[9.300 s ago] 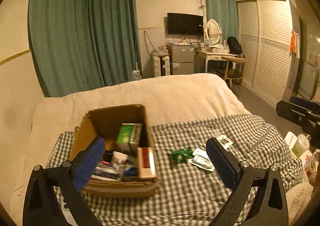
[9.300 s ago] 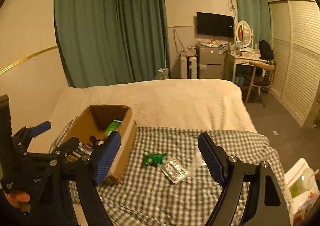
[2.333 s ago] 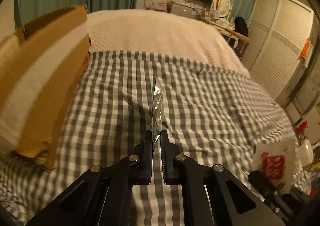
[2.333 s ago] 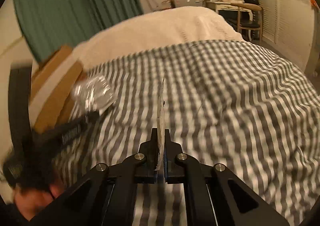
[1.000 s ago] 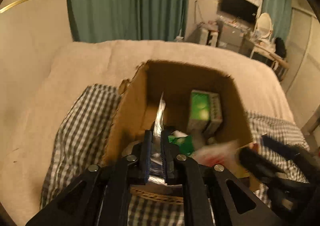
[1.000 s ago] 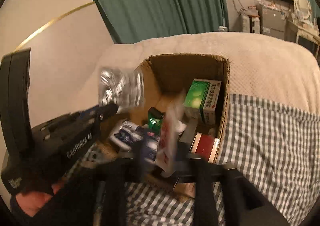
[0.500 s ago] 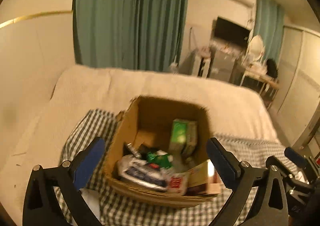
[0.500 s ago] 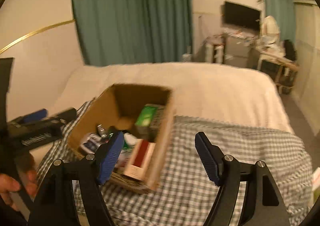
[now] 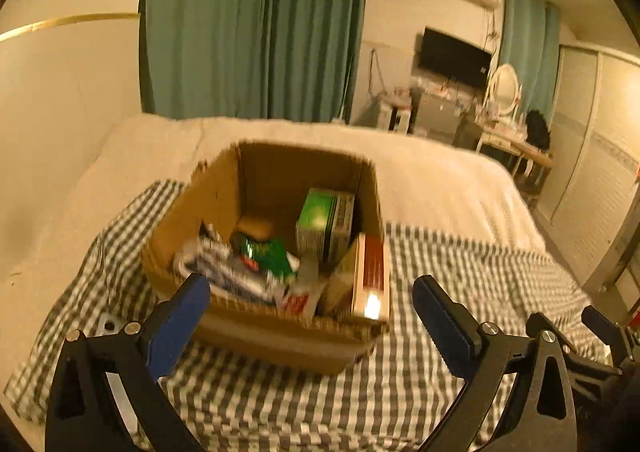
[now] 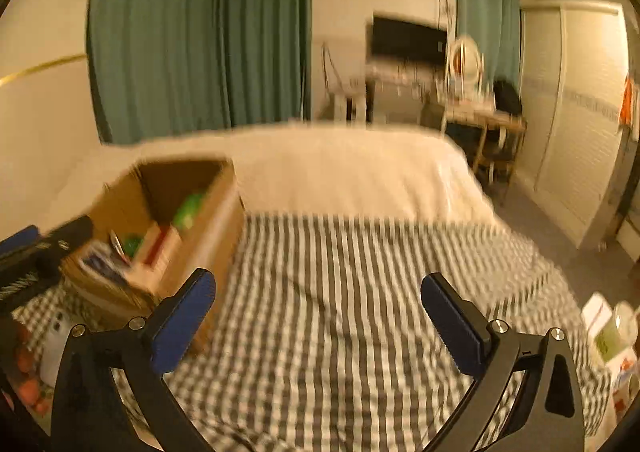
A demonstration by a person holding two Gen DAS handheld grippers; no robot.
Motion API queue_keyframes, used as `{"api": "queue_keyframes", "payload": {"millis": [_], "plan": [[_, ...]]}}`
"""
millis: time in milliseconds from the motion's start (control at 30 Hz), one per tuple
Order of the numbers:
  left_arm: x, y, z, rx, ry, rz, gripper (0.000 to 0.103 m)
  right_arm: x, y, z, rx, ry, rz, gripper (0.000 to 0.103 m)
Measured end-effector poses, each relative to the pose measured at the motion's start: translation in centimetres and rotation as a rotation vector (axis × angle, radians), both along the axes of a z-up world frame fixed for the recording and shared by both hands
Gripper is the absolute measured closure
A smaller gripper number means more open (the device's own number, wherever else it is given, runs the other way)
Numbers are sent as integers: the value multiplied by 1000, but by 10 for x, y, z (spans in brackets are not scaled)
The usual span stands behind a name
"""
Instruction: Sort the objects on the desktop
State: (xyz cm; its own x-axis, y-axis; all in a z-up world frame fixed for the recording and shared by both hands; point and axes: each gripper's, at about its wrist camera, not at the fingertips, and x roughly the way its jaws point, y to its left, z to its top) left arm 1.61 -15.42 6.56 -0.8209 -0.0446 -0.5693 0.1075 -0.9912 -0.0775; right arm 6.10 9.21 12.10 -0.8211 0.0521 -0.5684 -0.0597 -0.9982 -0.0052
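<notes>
- Cardboard box (image 9: 280, 336) sits on the checked cloth (image 9: 360, 392) straight ahead of your left gripper (image 9: 310, 312), whose jaws stand wide apart with nothing between them.
- Inside it: a green carton (image 9: 324, 221), a red-and-white box (image 9: 370, 276), and blurred packets.
- Your right gripper (image 10: 318, 312) is opening, jaws empty; the box lies off to its left.

Brown cardboard box (image 9: 224, 207) on grey-and-white checked cloth (image 9: 460, 292); green carton (image 9: 320, 217) inside; cream bedspread (image 9: 420, 179) at twelve o'clock, teal curtains (image 9: 256, 23) beyond; blue pads (image 9: 180, 316) on black grippers
</notes>
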Motion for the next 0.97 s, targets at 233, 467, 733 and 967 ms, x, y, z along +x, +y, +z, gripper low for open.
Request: {"api": "queue_keyframes", "payload": {"millis": [233,467,733,967], "plan": [[3,22,-13,-104,-12,11,0,-8,13,-28,-60,-51,-16,1],[3,24,-19,-94,-35,12,0,-4,13,-34,-72,-50,-25,1],[0,17,-27,-69,-73,36,0,-4,13,-38,-72,-65,-41,1],[3,17,-30,-23,-85,16,0,-4,20,-48,-98,-91,-63,1]]}}
